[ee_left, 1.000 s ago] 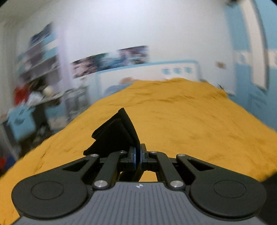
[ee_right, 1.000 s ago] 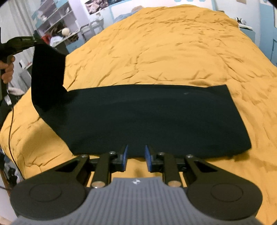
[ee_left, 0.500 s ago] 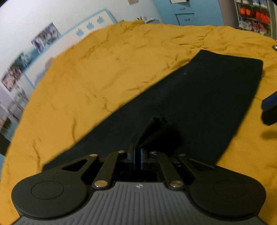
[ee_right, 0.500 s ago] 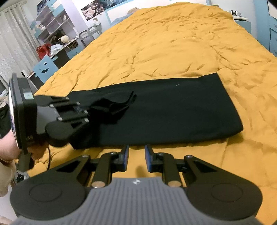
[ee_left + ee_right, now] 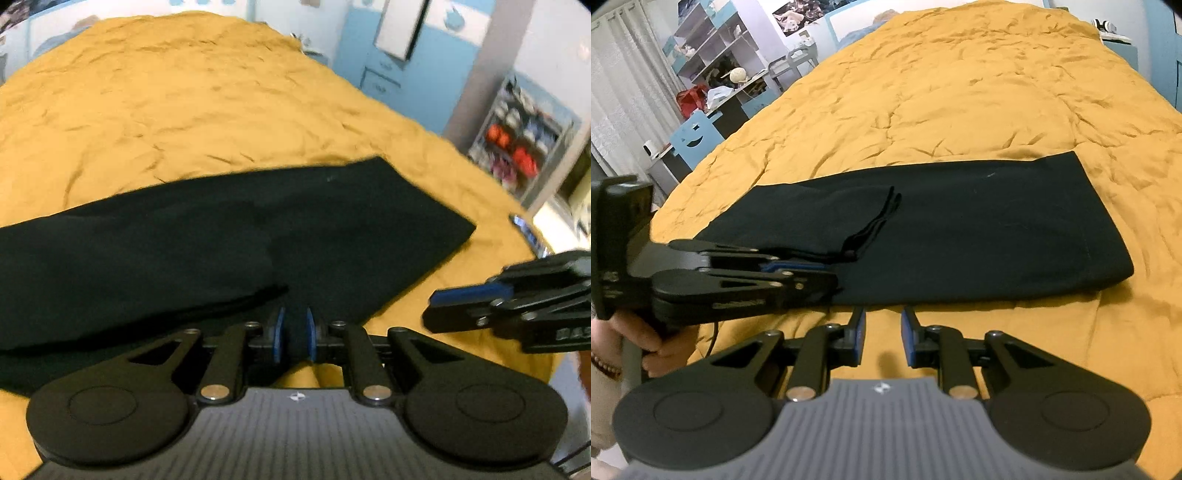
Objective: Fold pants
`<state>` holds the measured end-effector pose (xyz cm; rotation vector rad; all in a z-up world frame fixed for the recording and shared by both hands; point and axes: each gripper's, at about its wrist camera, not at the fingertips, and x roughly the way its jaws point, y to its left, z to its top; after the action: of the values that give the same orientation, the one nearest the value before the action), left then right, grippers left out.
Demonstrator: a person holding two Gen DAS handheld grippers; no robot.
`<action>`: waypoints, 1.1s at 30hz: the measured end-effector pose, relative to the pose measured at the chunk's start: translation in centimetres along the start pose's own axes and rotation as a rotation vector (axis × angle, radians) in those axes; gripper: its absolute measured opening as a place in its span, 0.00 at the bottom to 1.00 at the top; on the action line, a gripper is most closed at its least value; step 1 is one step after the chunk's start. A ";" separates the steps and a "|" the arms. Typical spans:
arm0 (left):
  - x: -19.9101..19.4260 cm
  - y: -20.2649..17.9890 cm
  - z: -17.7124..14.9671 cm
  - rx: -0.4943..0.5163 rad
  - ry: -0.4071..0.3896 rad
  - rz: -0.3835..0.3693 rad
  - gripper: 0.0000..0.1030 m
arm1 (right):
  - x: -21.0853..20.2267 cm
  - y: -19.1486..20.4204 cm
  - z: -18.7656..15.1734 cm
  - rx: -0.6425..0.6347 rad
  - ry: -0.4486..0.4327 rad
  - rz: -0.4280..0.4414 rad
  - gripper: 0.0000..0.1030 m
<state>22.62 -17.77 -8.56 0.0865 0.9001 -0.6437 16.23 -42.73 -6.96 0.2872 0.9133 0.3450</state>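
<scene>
We see the black pants [image 5: 960, 229] lying flat across the orange-yellow bedspread [image 5: 960, 92], near its front edge. Their leg end is folded back on itself, so the hems [image 5: 882, 214] rest on top of the middle of the garment.

Our left gripper [image 5: 294, 334] sits low over the near edge of the pants, just beside the folded layer. Its jaws have just been opening and now stand a little apart. Dark cloth shows in the gap between the blue pads [image 5: 279, 334], but the pads do not seem to press on it, though the left wrist view is blurred there.

Our right gripper [image 5: 882, 338] hangs over bare bedspread just in front of the pants. Its jaws are slightly parted and hold nothing.

In the right wrist view, a hand [image 5: 646, 336] grips the left tool's handle at the left edge of the bed.
</scene>
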 end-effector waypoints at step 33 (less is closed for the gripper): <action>-11.3 19.2 -3.4 -0.605 -0.306 0.499 0.19 | 10.9 3.9 15.7 0.157 0.026 0.245 0.00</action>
<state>25.85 4.38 -5.87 -0.3158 0.7046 0.0951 34.42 -36.26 -4.14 0.5430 0.9340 0.5046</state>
